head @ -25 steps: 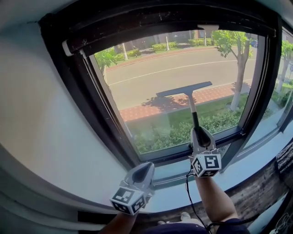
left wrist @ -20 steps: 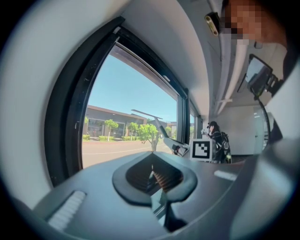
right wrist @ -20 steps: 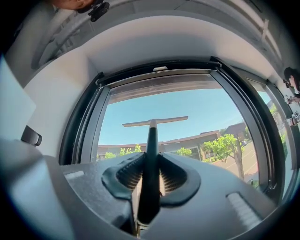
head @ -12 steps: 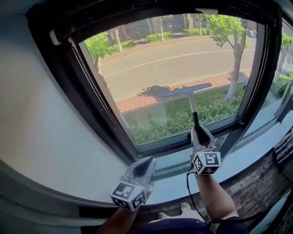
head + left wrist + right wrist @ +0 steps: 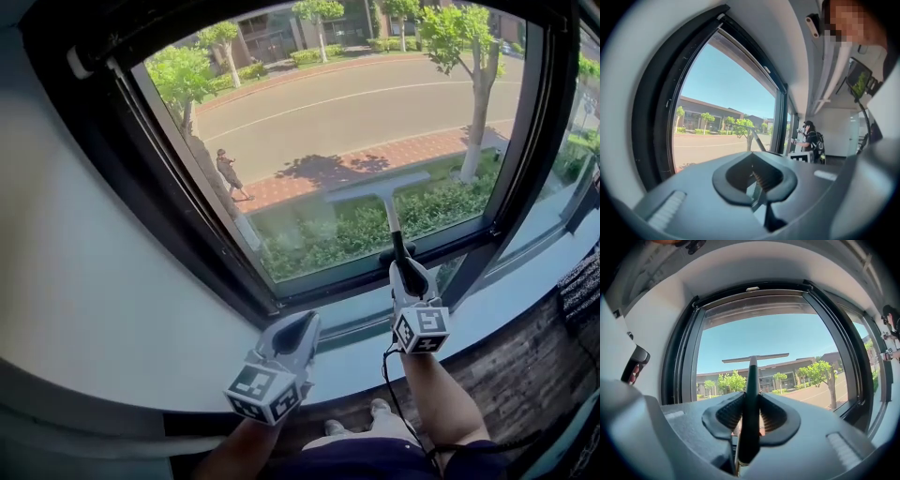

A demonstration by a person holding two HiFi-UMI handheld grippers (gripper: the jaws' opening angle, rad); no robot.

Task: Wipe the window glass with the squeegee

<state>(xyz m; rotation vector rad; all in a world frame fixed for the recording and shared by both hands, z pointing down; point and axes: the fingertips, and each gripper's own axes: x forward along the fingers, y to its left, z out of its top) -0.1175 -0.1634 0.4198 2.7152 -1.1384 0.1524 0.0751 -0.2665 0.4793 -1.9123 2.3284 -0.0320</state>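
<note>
The squeegee has a long grey blade (image 5: 375,188) lying flat against the lower half of the window glass (image 5: 319,112), with its dark handle (image 5: 399,246) running down from it. My right gripper (image 5: 409,274) is shut on that handle just above the bottom frame. In the right gripper view the handle (image 5: 750,394) stands clamped between both pads, with the blade (image 5: 755,357) across the top of it. My left gripper (image 5: 298,336) hangs lower left over the sill, off the glass. Its jaws (image 5: 757,182) are together with nothing in them.
A black window frame (image 5: 202,239) borders the pane, and a black mullion (image 5: 525,141) separates a second pane to the right. A pale sill (image 5: 366,361) runs below and a white wall (image 5: 75,272) stands to the left. A cable (image 5: 386,394) trails from my right gripper. A person (image 5: 812,140) stands farther along the room.
The blade has slid down the glass toward the bottom frame, with my right gripper lowering a little. The head view has tilted, showing more street. My left gripper has barely moved.
</note>
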